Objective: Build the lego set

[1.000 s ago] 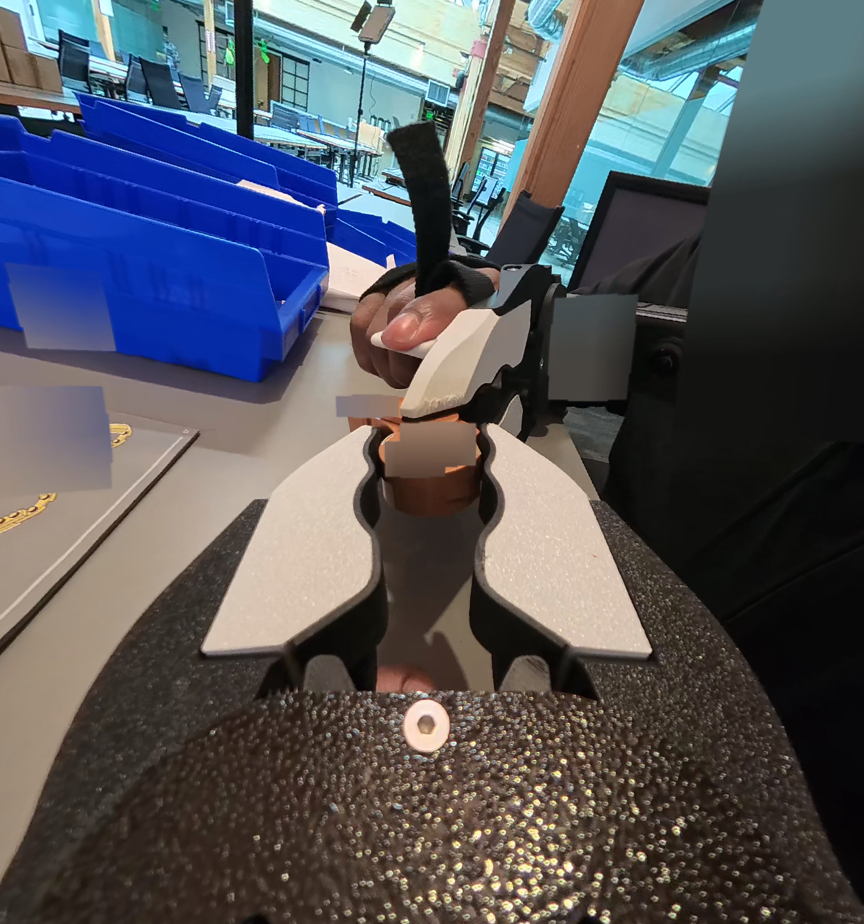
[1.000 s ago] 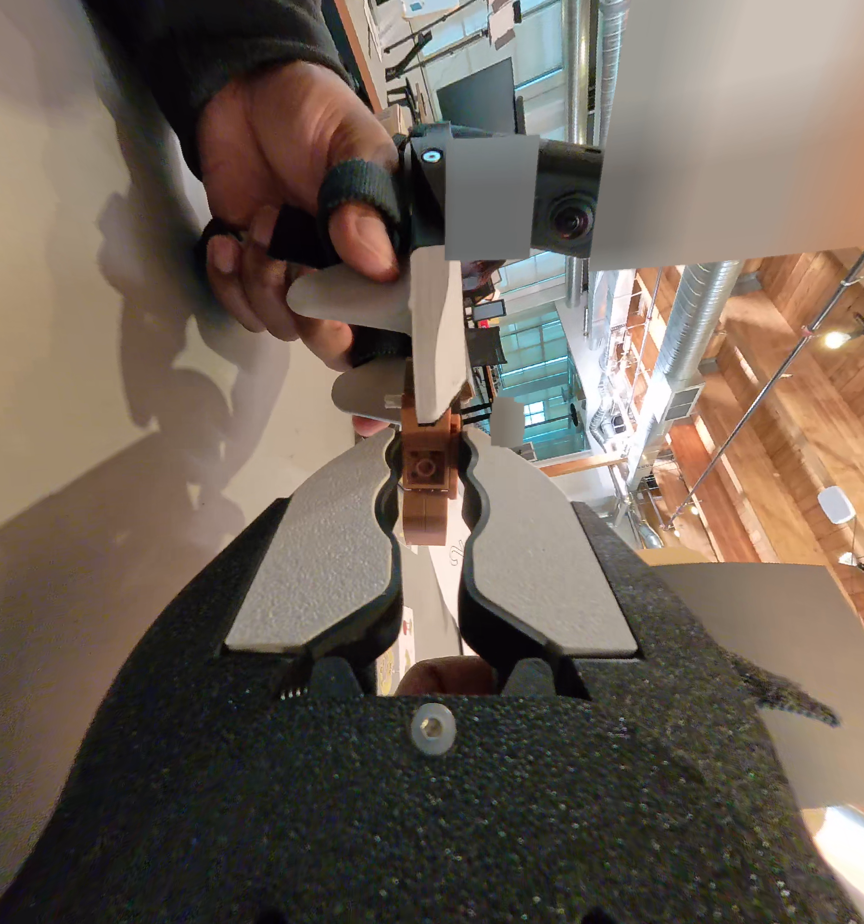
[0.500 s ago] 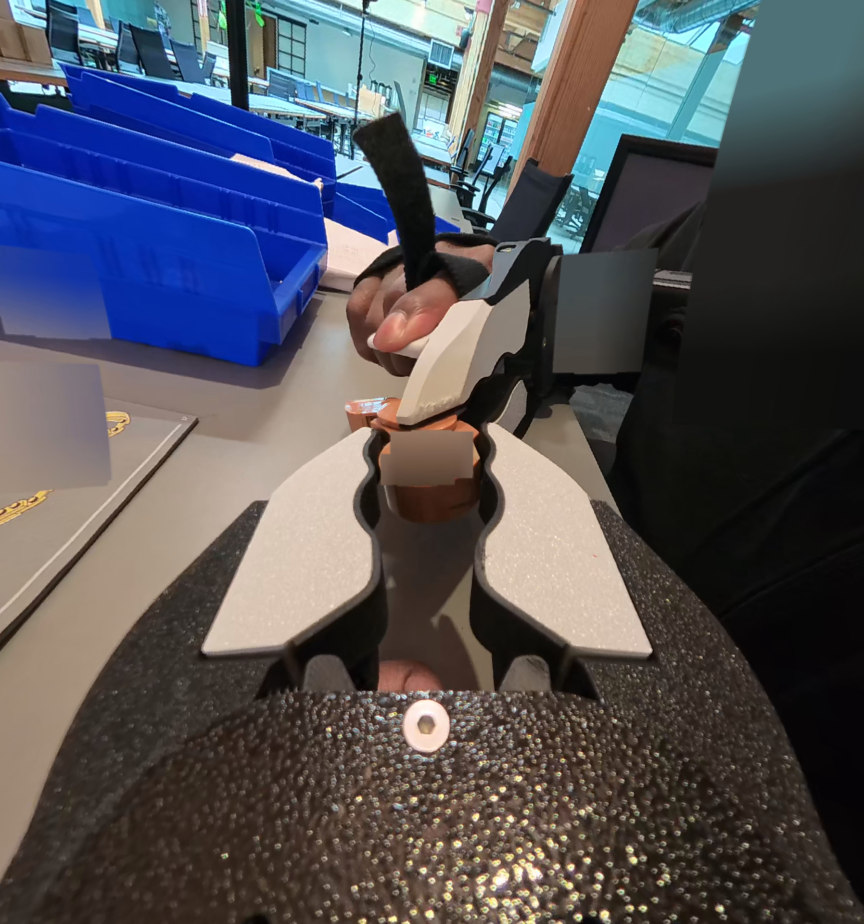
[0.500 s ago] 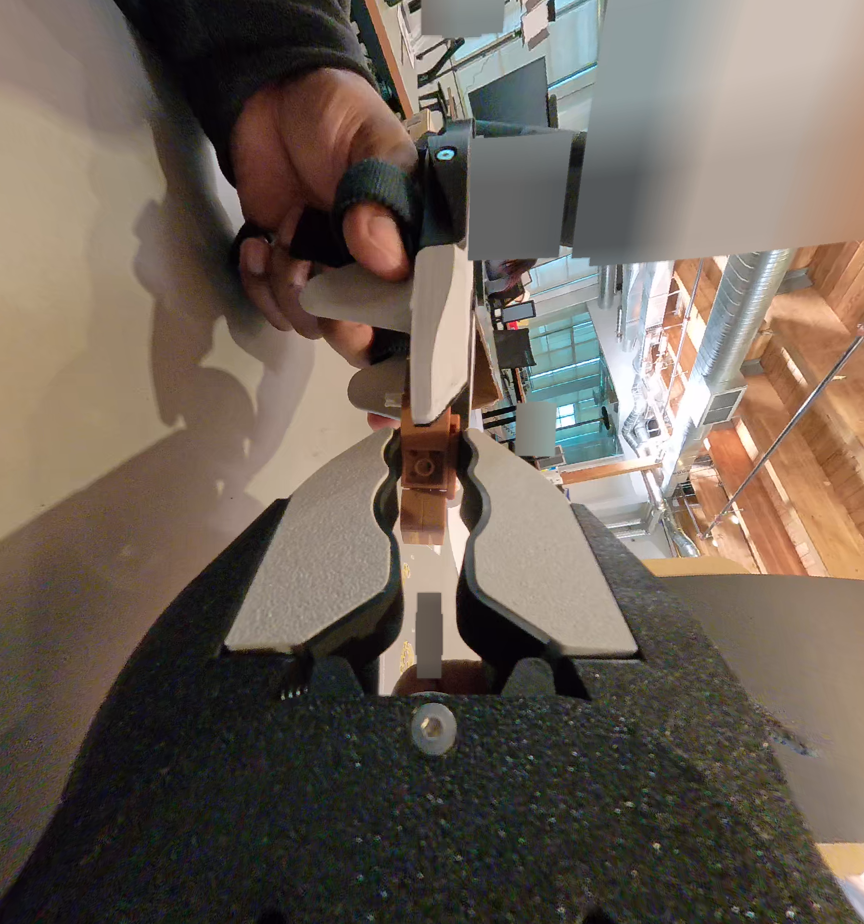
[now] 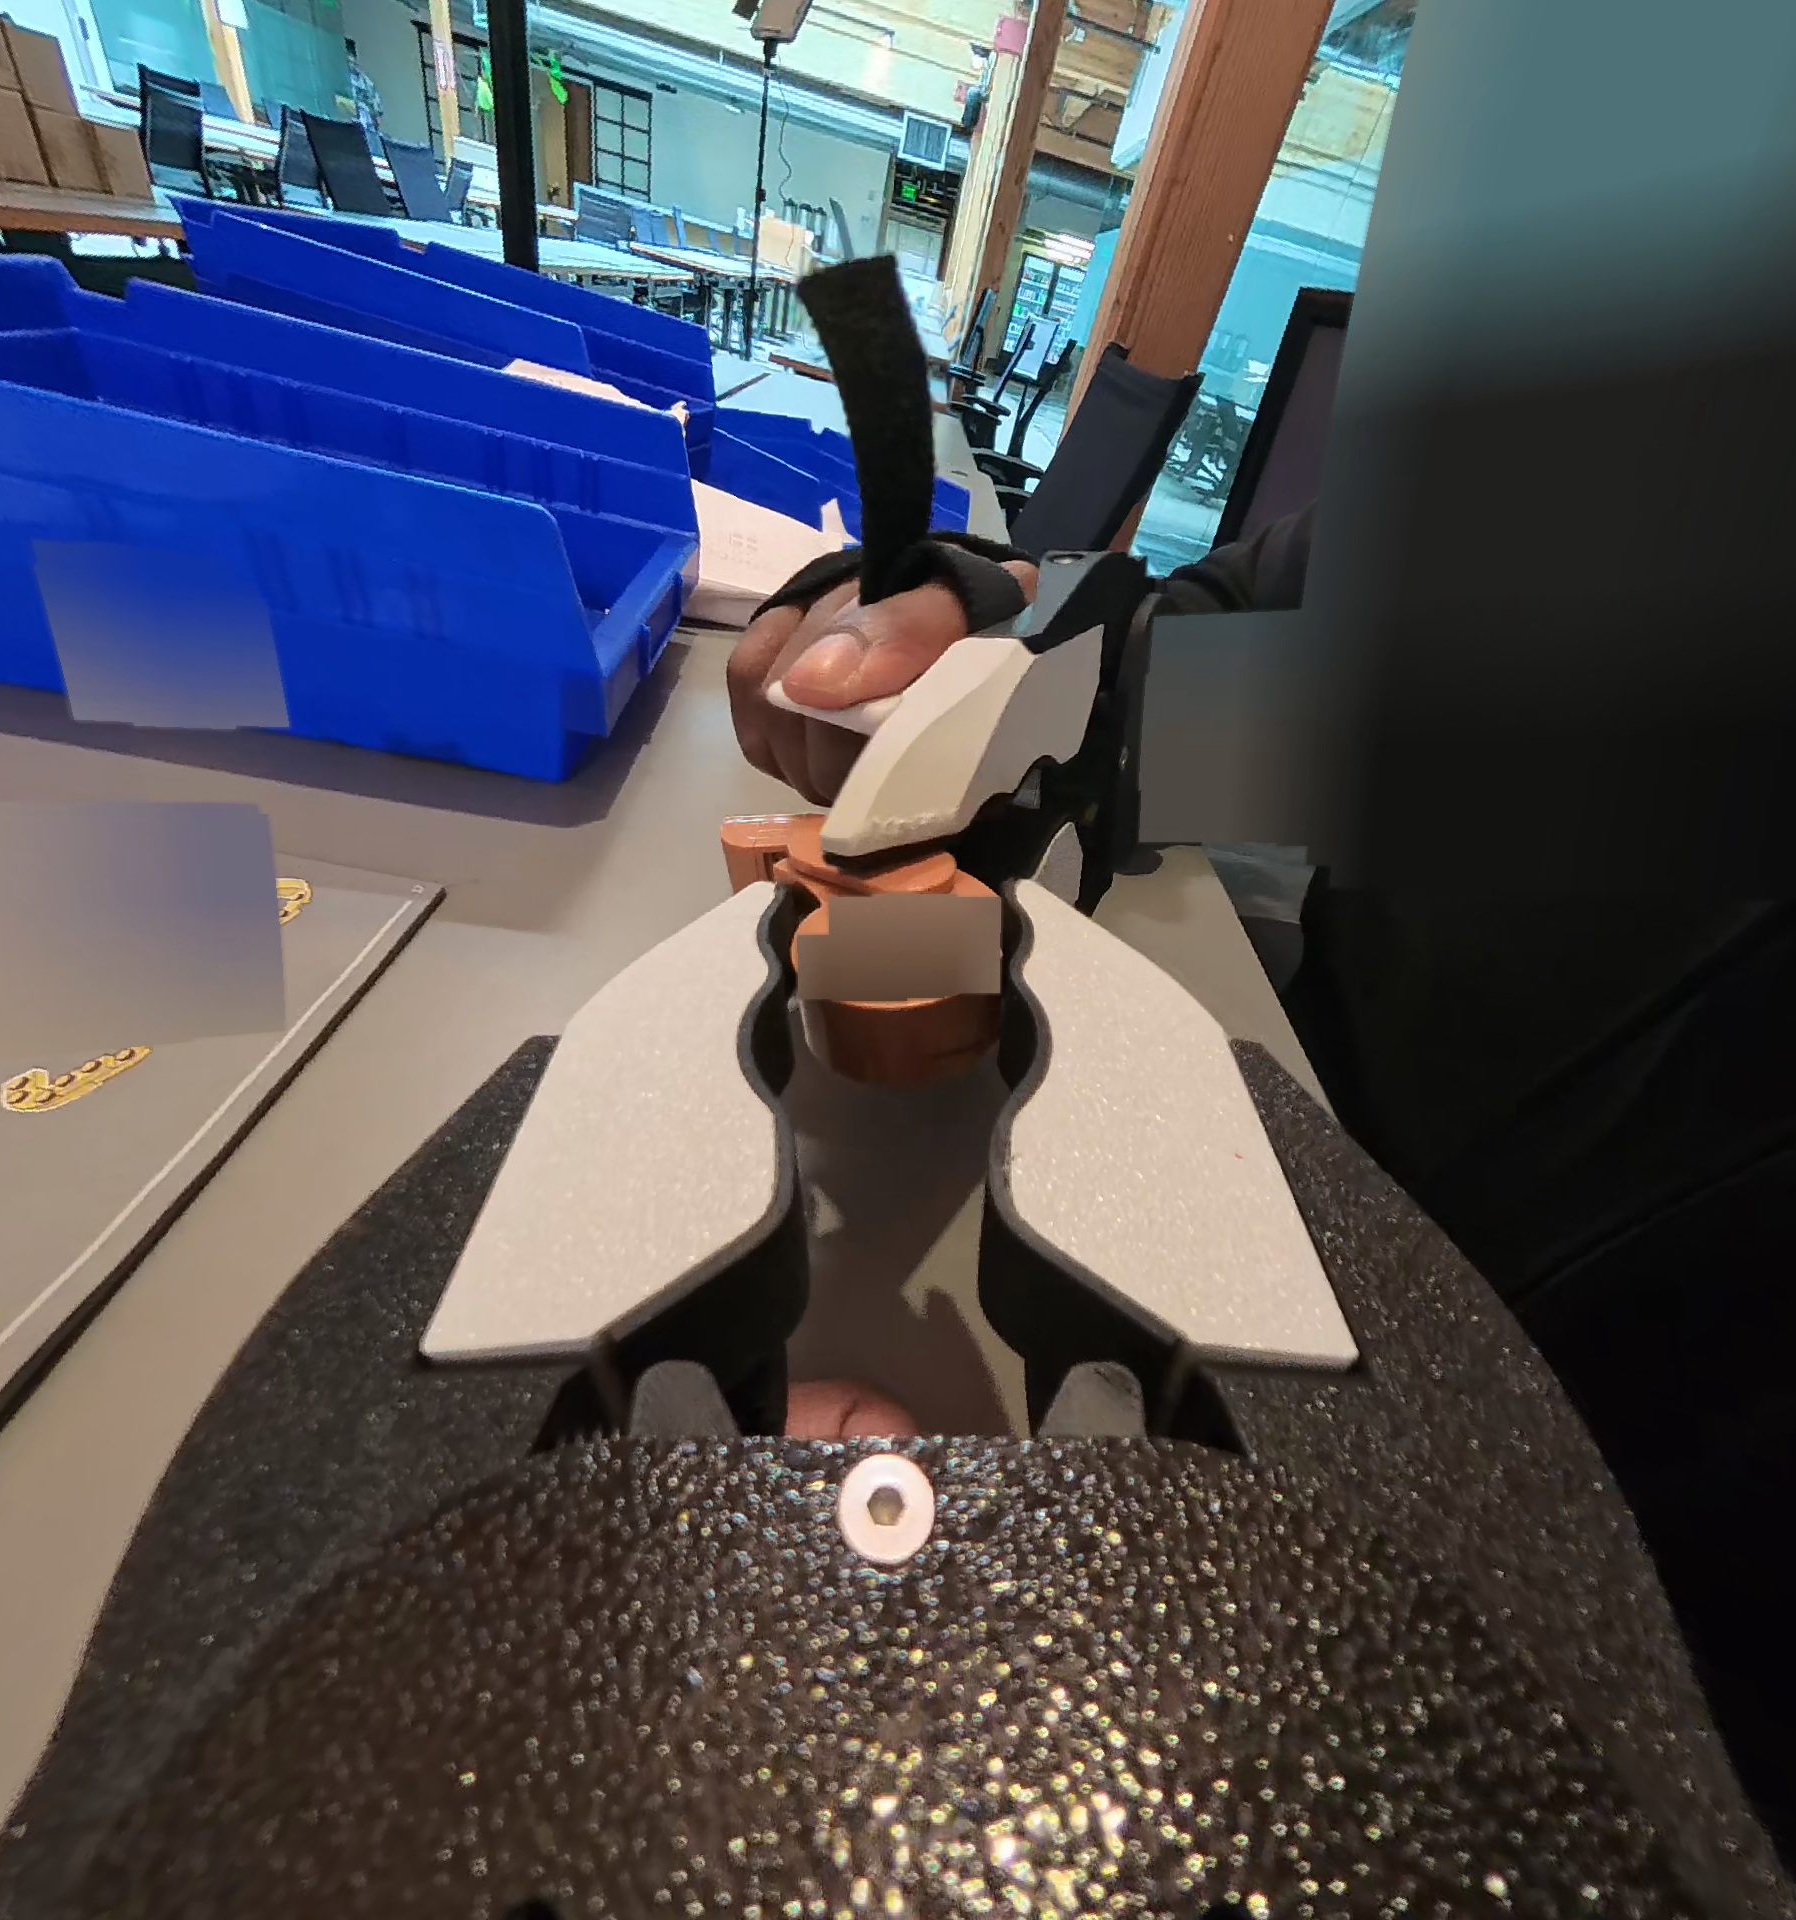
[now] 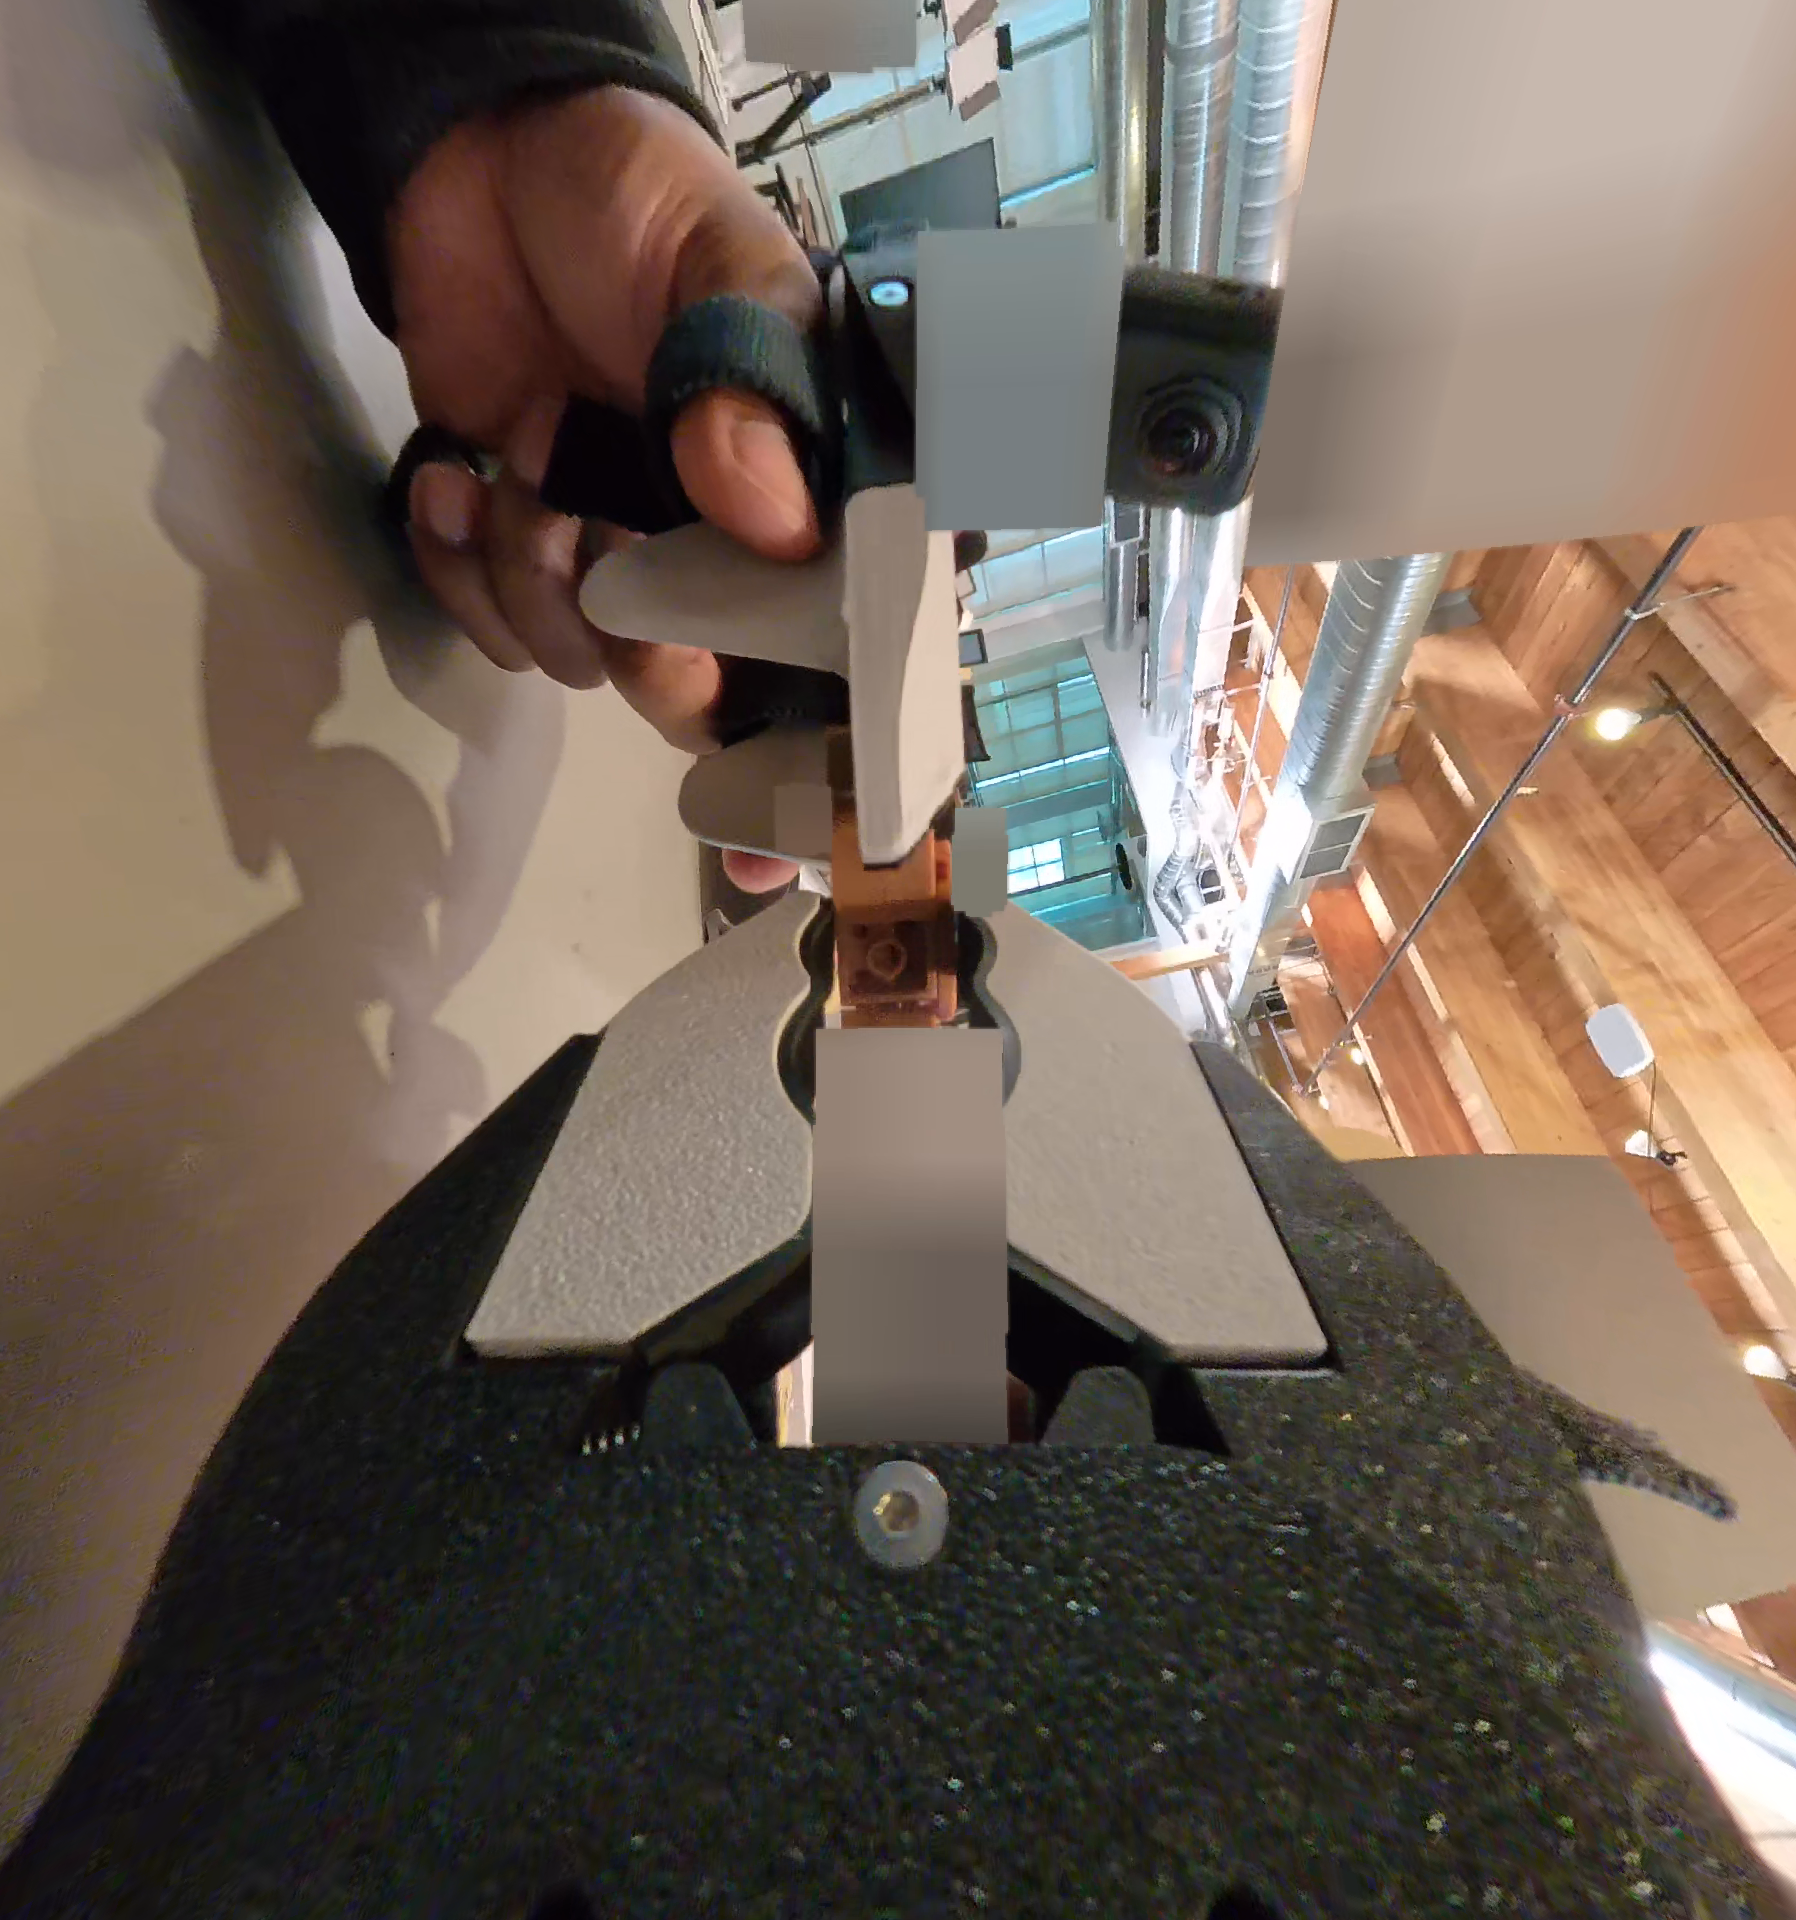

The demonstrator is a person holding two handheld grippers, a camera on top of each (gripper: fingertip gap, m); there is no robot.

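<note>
I am gripping one brown round piece [image 5: 899,1023] in my left jaws above the counter [image 5: 520,852], my right jaws are clamping its brown block end [image 6: 889,961]; three blue bins [image 5: 374,540] are sitting behind, one holding white paper [image 5: 603,379]

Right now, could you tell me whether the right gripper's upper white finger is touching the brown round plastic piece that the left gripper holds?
Touching. The left wrist view shows the right gripper's finger resting on top of the brown round plastic piece, no gap visible.

- I see a grey surface [image 5: 520,852] under everything.
- Blue bins [image 5: 354,540] sit on it at the far left, side by side.
- A grey board [image 5: 177,1101] with gold marks lies flat at the near left.
- White paper [image 5: 748,561] lies just beside the bins.
</note>
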